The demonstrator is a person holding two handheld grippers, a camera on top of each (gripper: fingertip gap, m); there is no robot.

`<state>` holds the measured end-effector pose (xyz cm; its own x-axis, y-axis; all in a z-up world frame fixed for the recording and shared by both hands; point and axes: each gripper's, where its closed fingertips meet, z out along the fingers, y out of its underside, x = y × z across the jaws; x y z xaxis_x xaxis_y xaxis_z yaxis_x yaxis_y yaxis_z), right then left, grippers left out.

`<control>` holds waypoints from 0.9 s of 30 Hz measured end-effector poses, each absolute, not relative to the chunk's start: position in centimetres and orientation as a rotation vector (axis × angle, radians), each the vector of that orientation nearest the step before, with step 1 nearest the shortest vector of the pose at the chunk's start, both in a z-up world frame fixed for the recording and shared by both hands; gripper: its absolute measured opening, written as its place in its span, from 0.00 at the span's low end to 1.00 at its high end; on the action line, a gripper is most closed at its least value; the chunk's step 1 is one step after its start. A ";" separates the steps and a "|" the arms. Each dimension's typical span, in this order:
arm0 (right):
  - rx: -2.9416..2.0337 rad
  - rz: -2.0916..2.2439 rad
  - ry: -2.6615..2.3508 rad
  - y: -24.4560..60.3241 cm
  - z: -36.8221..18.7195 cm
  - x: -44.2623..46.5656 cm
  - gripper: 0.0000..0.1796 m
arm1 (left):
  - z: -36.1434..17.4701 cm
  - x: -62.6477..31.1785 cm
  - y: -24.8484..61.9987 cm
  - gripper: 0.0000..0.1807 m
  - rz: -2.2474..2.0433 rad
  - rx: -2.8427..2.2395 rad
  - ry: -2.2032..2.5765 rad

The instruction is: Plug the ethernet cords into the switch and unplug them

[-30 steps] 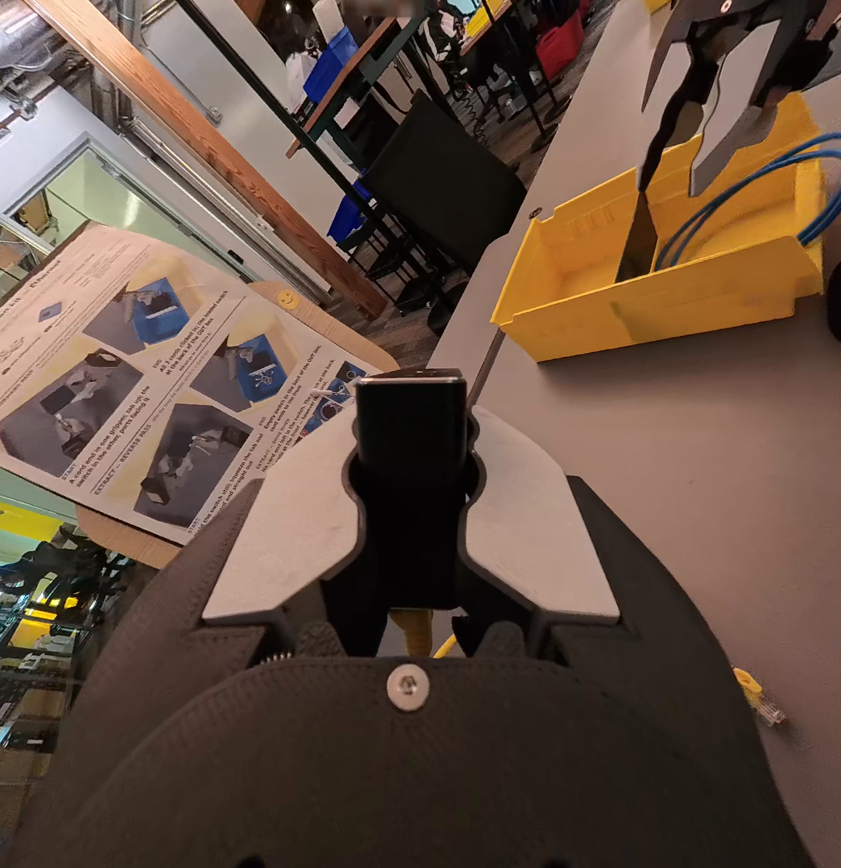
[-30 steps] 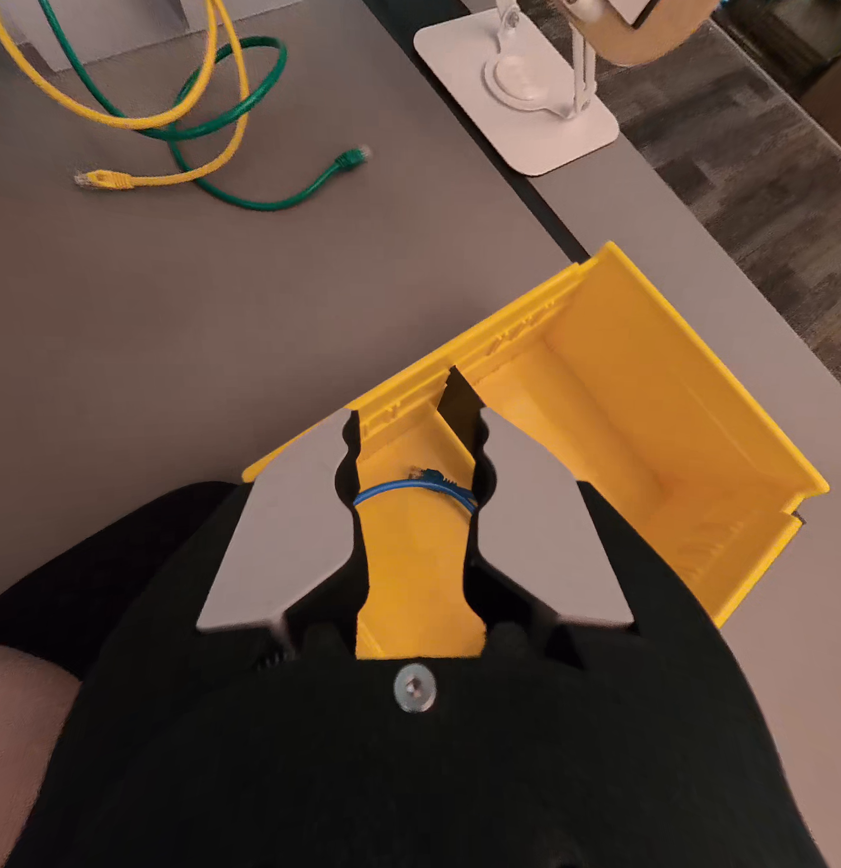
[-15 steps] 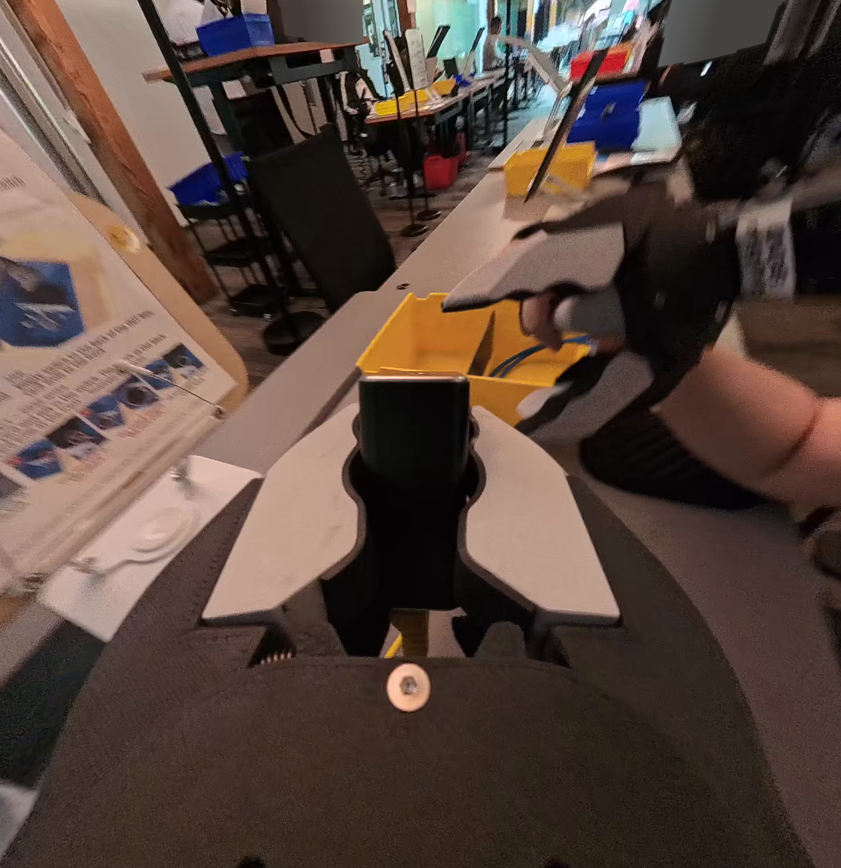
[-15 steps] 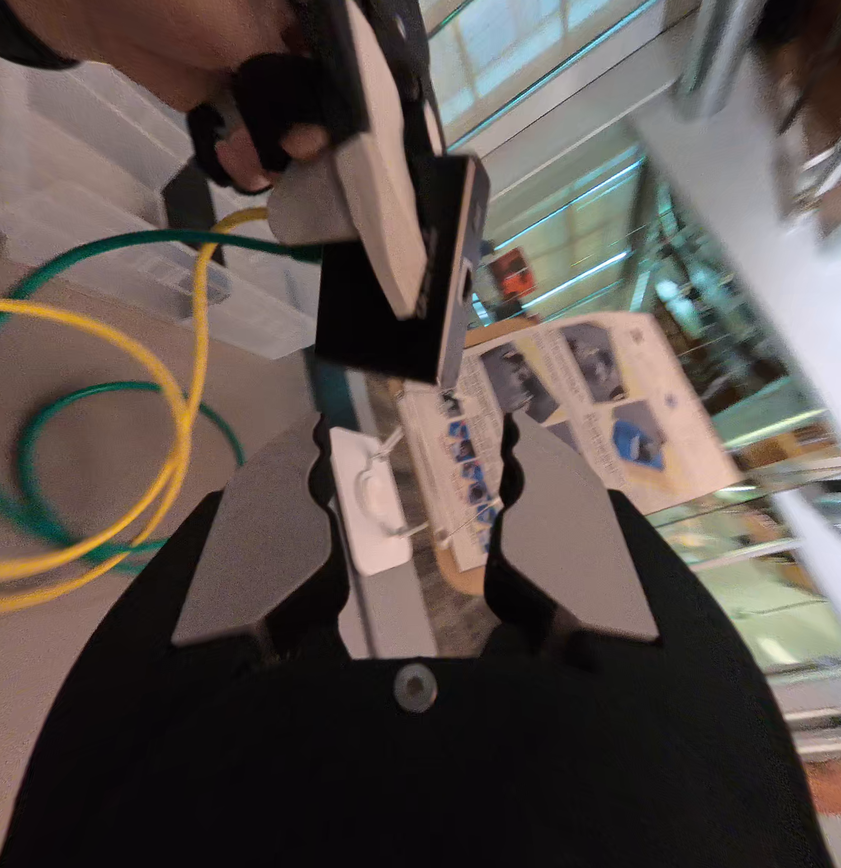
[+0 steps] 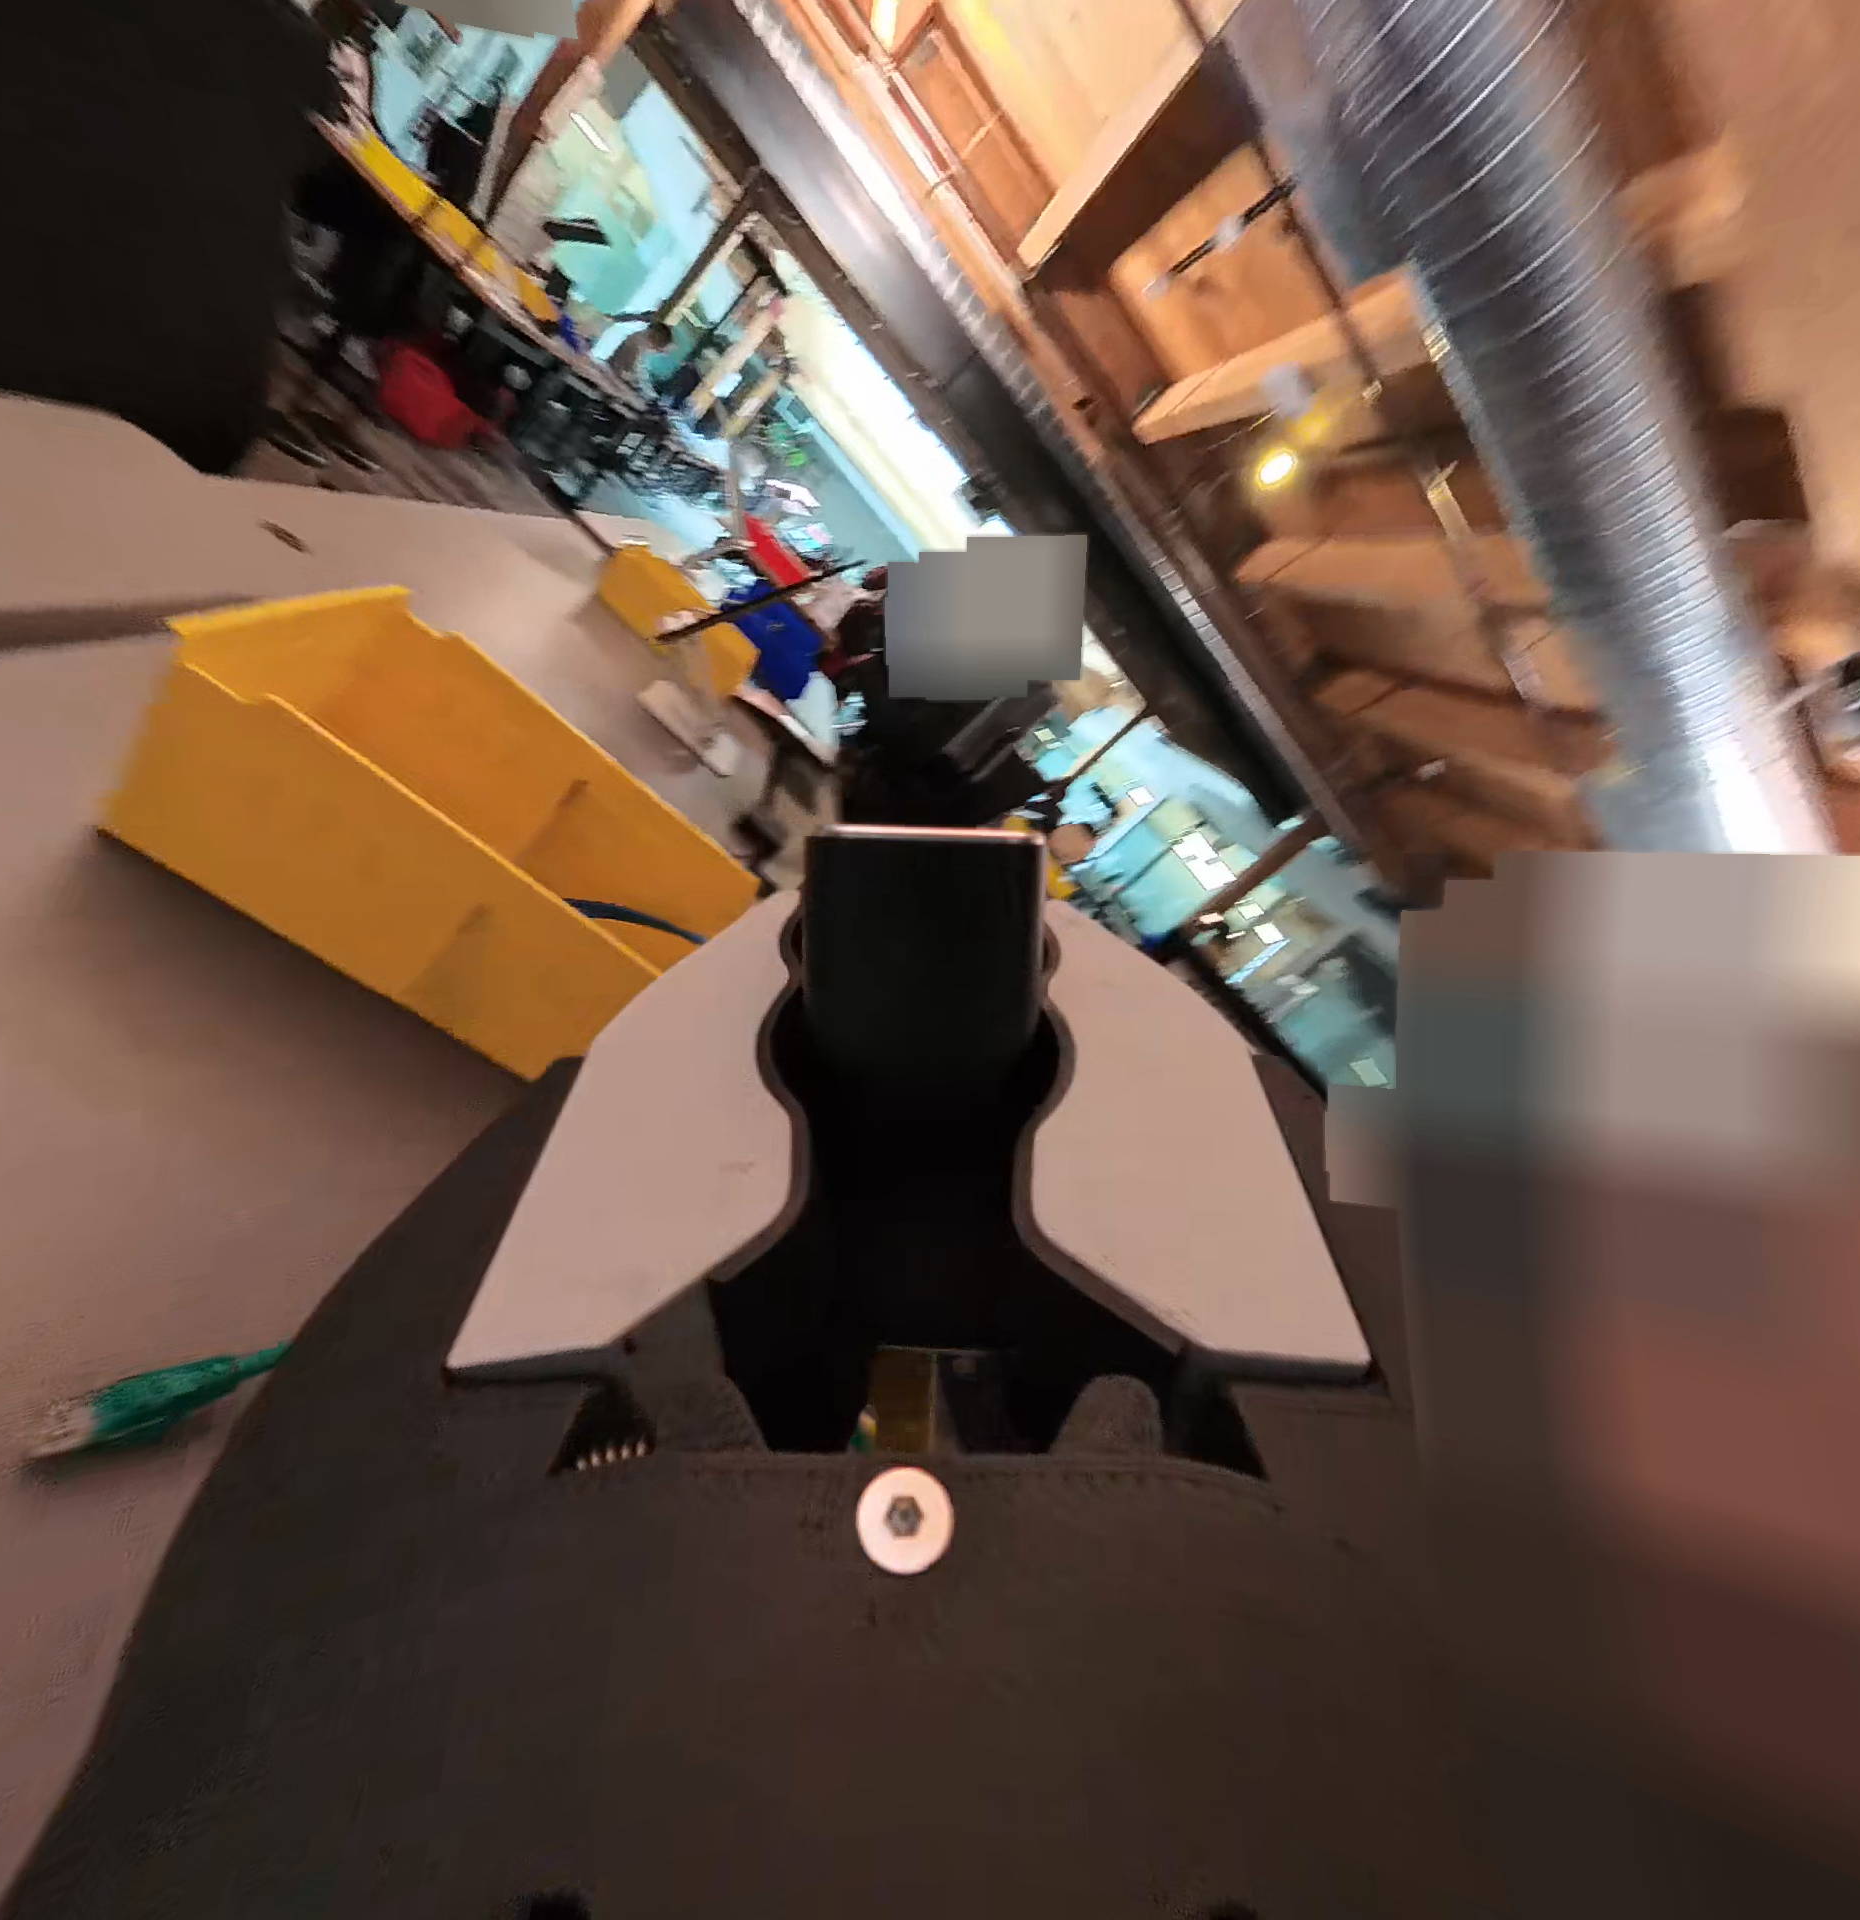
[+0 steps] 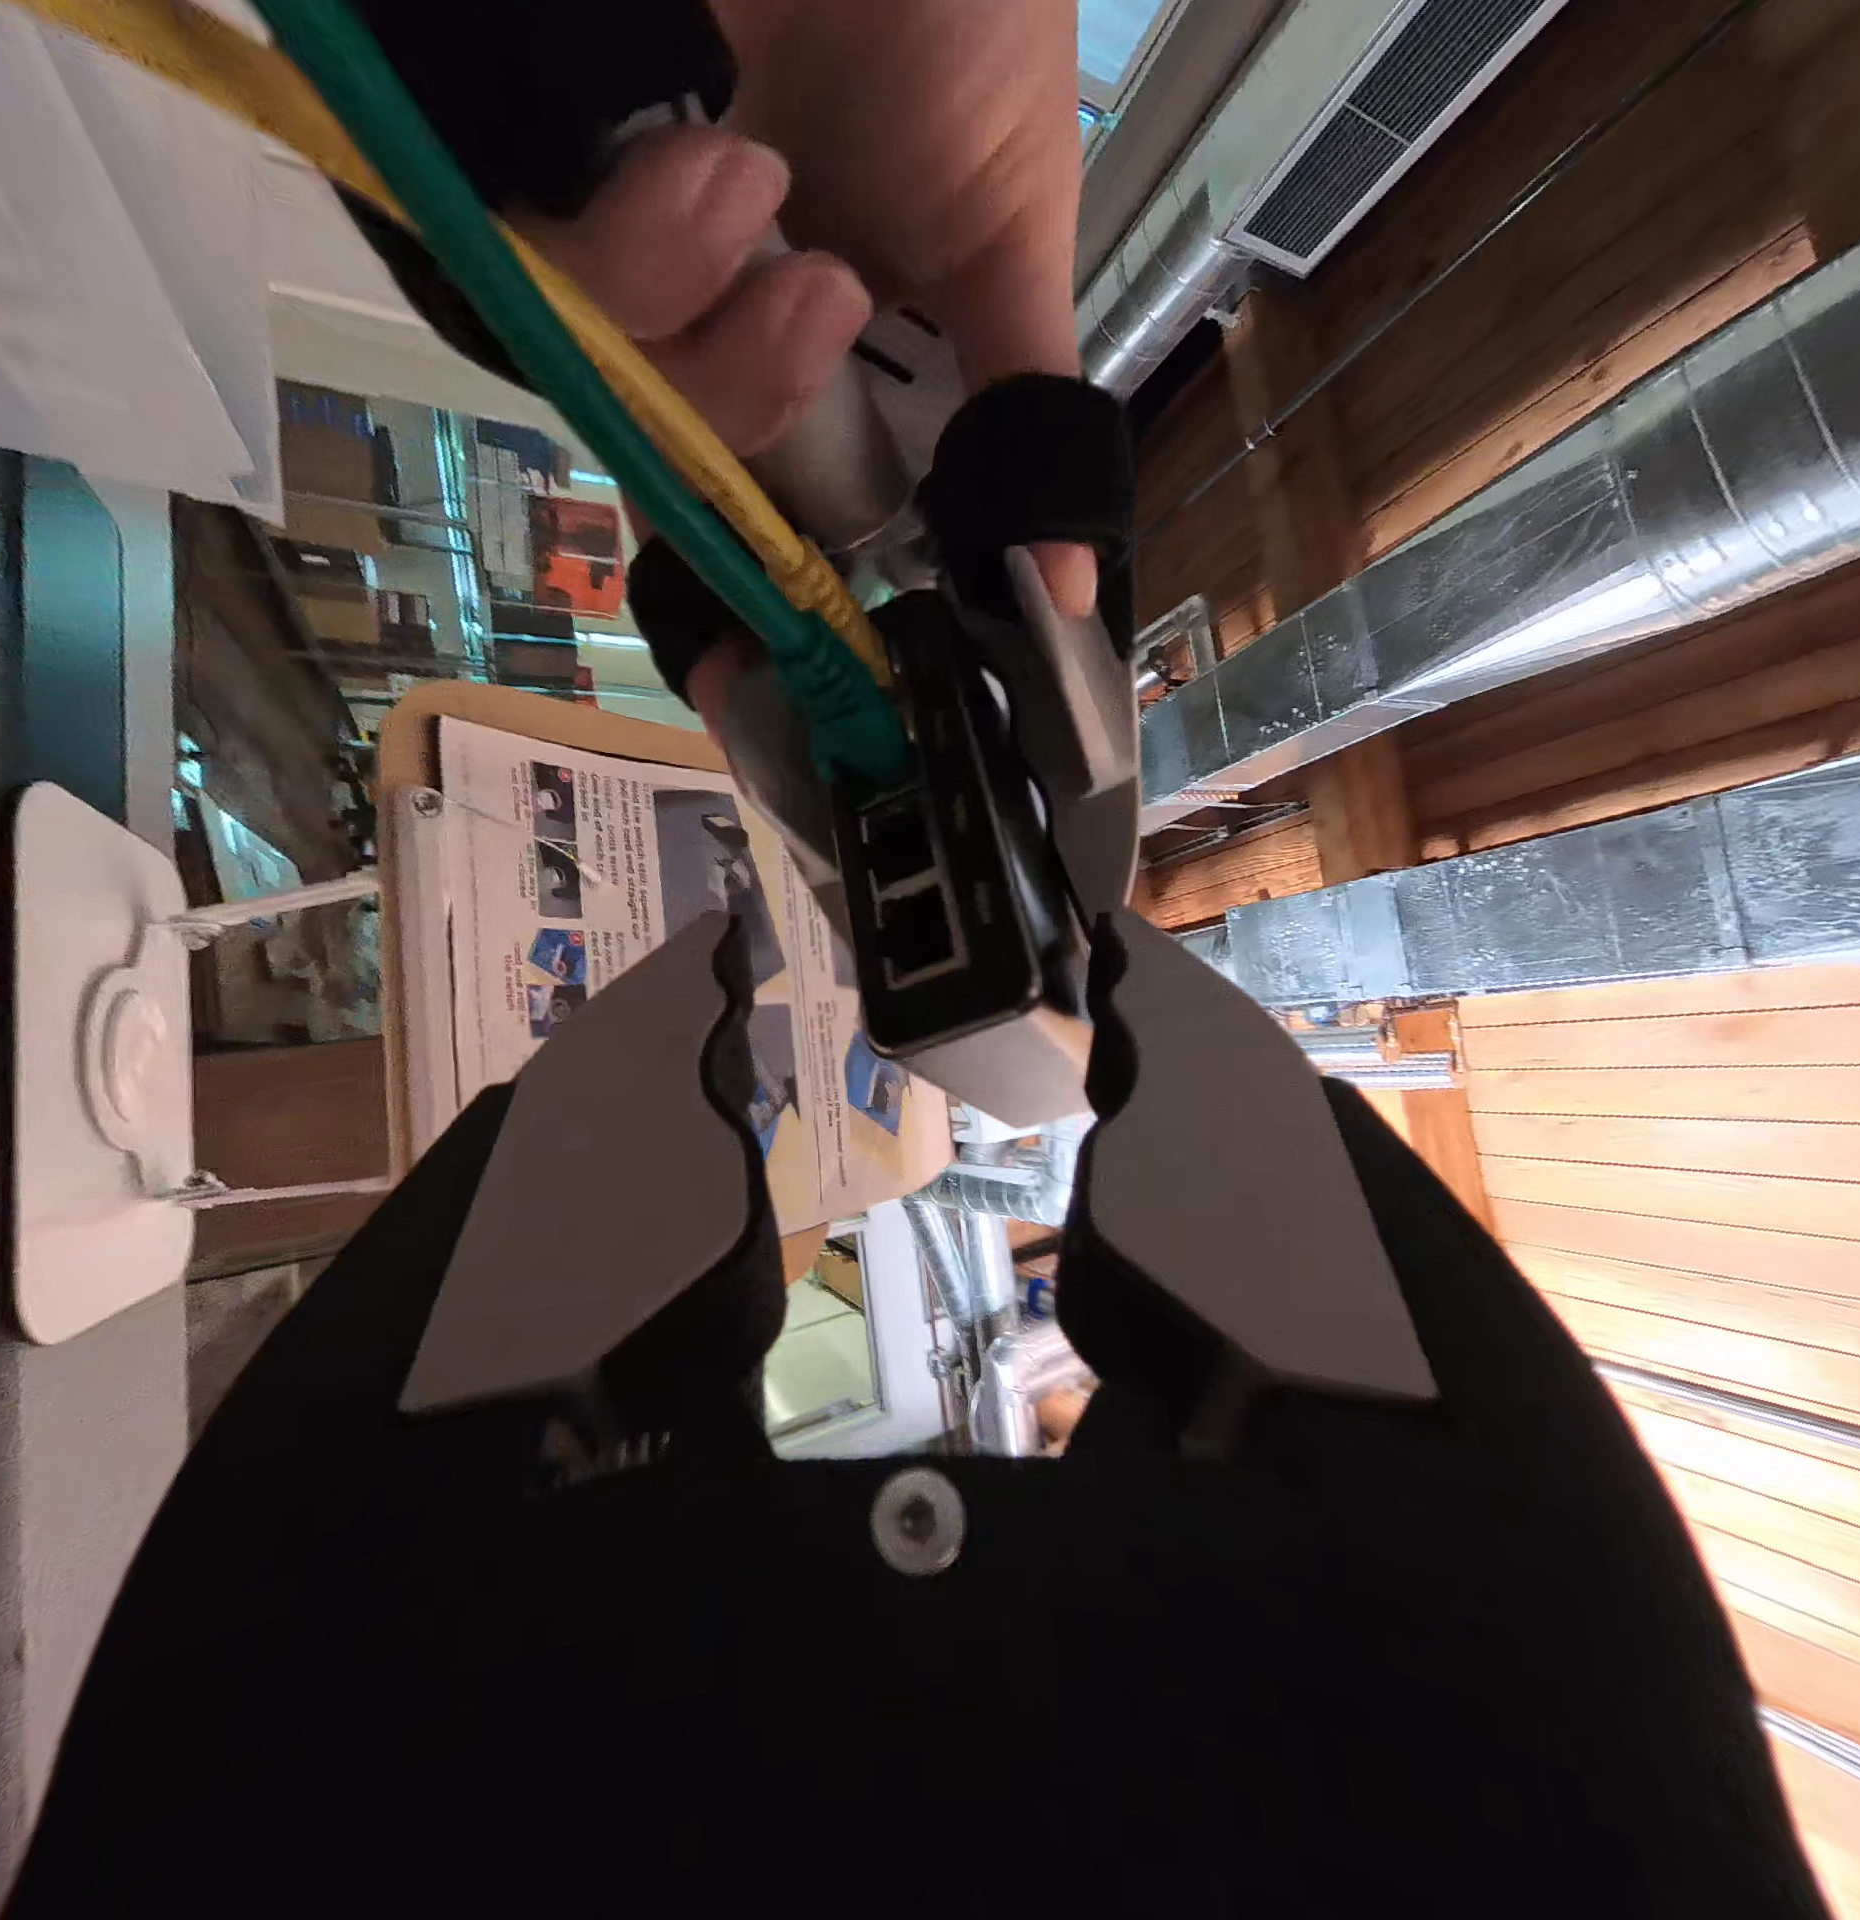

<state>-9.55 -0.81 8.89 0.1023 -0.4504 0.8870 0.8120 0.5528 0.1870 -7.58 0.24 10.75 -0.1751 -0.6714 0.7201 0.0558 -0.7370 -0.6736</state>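
My left gripper (image 5: 924, 925) is shut on the black switch (image 5: 924, 935) and holds it in the air. In the right wrist view the switch (image 6: 947, 914) shows its port side, gripped by the left gripper's fingers (image 6: 1087, 717). A green cord (image 6: 697, 499) and a yellow cord (image 6: 718, 457) are plugged into it, and two ports beside them are empty. My right gripper (image 6: 921, 945) is open and empty, with its tips just short of the switch's near end. A blue cord (image 5: 635, 920) lies in the yellow bin (image 5: 386, 810). A loose green plug (image 5: 147, 1403) lies on the table.
The grey table (image 5: 126, 1091) carries the bin. An instruction sheet (image 6: 635, 883) stands on a board with a white base (image 6: 95, 1060). A person's hand (image 6: 905, 156) holds the left gripper. More yellow bins and desks stand far behind. My two grippers' fingertips are within a few centimetres of each other.
My right gripper has left the yellow bin without the blue cord, swung up and come close to the switch's ports. My left gripper has tilted upward, still holding the switch.
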 end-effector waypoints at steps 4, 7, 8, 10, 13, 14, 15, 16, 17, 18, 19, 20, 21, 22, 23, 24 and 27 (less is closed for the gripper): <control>-0.352 -1.026 -1.049 -0.9 9.7 -8.8 0.26 | 9.6 -6.2 -0.1 0.20 -2.192 -1.628 0.606; -0.384 -1.009 -1.109 -0.6 9.0 -8.3 0.25 | 9.1 -5.9 0.3 0.20 -2.264 -1.641 0.545; -0.405 -0.993 -1.113 -0.5 9.0 -8.2 0.24 | 9.1 -5.9 0.3 0.21 -2.276 -1.635 0.543; -0.450 -0.963 -1.113 -0.2 8.9 -7.9 0.24 | 9.3 -6.0 0.4 0.21 -2.263 -1.620 0.546; -0.523 -0.849 -1.090 -0.1 9.2 -7.5 0.21 | 10.0 -6.4 0.6 0.25 -2.198 -1.580 0.590; -0.554 -0.790 -1.069 -0.2 9.5 -7.3 0.21 | 10.5 -6.7 0.8 0.27 -2.176 -1.547 0.608; -0.593 -0.712 -1.034 -0.2 10.0 -7.1 0.22 | 11.0 -7.0 1.0 0.29 -2.151 -1.510 0.617; -0.634 -0.632 -0.999 -0.2 10.4 -6.7 0.22 | 11.6 -7.5 1.4 0.33 -2.118 -1.461 0.620; -0.668 -0.551 -0.957 -0.3 11.0 -6.3 0.22 | 12.3 -7.9 1.7 0.37 -2.071 -1.409 0.626; -0.704 -0.453 -0.911 -0.4 11.7 -5.8 0.22 | 12.9 -8.4 2.0 0.39 -2.016 -1.352 0.644; -0.748 -0.331 -0.862 -0.4 12.4 -5.3 0.22 | 13.6 -8.9 2.0 0.40 -1.951 -1.285 0.676; -0.793 -0.180 -0.809 -0.6 13.1 -4.9 0.21 | 14.1 -9.3 1.9 0.41 -1.879 -1.217 0.719; -0.837 -0.008 -0.755 -0.8 13.8 -4.6 0.22 | 14.4 -9.5 1.7 0.43 -1.803 -1.167 0.762; -0.880 0.167 -0.712 -0.9 14.3 -4.5 0.22 | 14.6 -9.6 1.3 0.46 -1.743 -1.123 0.800; -0.918 0.342 -0.671 -1.1 14.8 -4.6 0.22 | 14.8 -9.5 0.7 0.47 -1.711 -1.080 0.834; -0.948 0.523 -0.642 -1.5 15.1 -4.9 0.21 | 14.9 -9.4 0.0 0.48 -1.700 -1.048 0.859; -0.992 0.999 -0.596 -3.1 15.5 -6.8 0.21 | 15.1 -8.8 -2.3 0.51 -1.731 -0.966 0.947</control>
